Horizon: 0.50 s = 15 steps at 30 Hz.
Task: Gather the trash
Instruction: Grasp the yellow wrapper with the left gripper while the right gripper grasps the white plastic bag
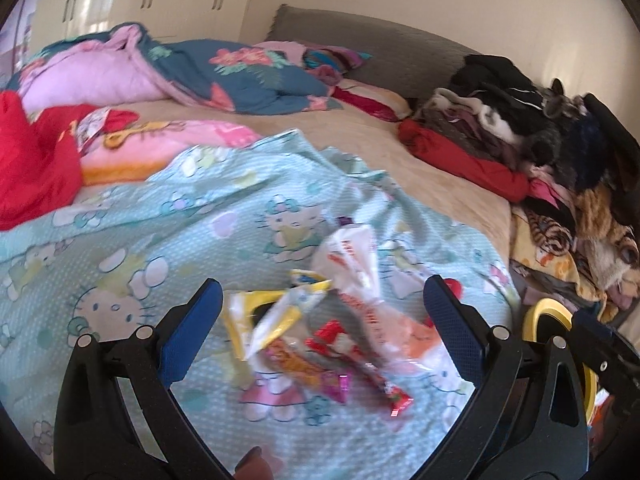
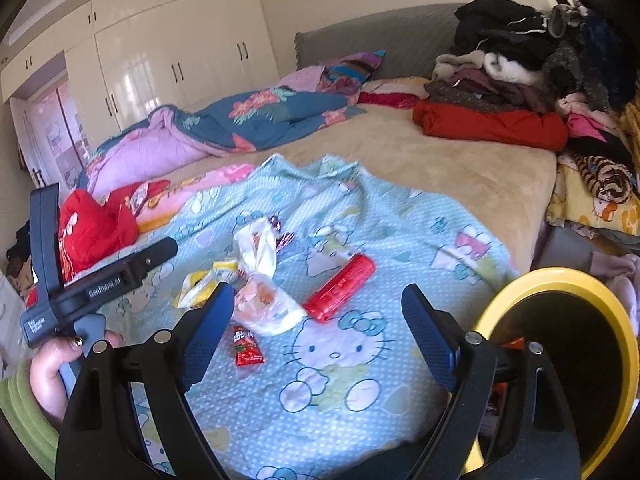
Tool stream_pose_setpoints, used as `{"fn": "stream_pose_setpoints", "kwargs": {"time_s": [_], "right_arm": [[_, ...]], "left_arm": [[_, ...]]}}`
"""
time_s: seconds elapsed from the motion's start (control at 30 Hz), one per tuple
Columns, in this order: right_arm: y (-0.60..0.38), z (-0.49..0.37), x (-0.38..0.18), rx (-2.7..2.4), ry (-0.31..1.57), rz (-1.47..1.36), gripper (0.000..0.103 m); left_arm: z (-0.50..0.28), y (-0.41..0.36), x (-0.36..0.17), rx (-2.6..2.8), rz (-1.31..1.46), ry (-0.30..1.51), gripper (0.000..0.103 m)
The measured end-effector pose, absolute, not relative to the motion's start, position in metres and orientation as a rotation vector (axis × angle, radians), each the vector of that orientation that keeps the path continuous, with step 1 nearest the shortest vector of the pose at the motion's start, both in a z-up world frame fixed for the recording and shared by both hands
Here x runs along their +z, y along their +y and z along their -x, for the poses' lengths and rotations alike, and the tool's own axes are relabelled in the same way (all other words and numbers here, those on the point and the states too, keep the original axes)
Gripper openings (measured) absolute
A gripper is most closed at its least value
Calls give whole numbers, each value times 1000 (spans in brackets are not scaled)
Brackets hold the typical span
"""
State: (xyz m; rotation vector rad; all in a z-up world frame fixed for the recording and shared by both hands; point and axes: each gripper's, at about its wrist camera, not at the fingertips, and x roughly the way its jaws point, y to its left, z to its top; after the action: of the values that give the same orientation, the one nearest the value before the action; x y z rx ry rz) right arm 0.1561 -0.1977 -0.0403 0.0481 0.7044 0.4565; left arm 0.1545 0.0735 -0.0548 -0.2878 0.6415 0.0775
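On the bed, a heap of trash lies on the light blue cartoon-cat sheet: a yellow-and-white wrapper, a crumpled white bag, a clear bag with orange print, a small red sachet and a red tube.

The left tool has its blue pads spread wide with nothing between them that they press. In the left wrist view the heap sits in the lower middle of the frame, right in the gap of the two pads and a little beyond them, so this tool already points at the wrappers. I judge it is the nearer one for the yellow wrapper and the long striped sachets.

The right tool is also spread wide and holds nothing. In the right wrist view the red tube lies in the middle of the frame, just beyond the pads and slightly left of their middle line. Its long axis runs from lower left to upper right, so it crosses the gap at a slant; I think the tool needs to turn a little to close across the short side.

The bin with the yellow rim stands at the lower right of that frame, just beside the right tool, off the bed edge. The left tool's body and the person's hand show at the left edge.
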Motion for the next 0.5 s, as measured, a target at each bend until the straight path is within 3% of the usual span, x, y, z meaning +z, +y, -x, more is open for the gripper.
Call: {"fn": "stream_pose_setpoints", "kwargs": {"time_s": [0.27,0.5], "right_arm": [[-170,-169,-60,478,744,-27,83],[-150,-192,-82,505,805,-19,66]], "left_arm": [[-155,103,-76,128,344,672,92],[-157,121,-101,141,419,720,92]]}}
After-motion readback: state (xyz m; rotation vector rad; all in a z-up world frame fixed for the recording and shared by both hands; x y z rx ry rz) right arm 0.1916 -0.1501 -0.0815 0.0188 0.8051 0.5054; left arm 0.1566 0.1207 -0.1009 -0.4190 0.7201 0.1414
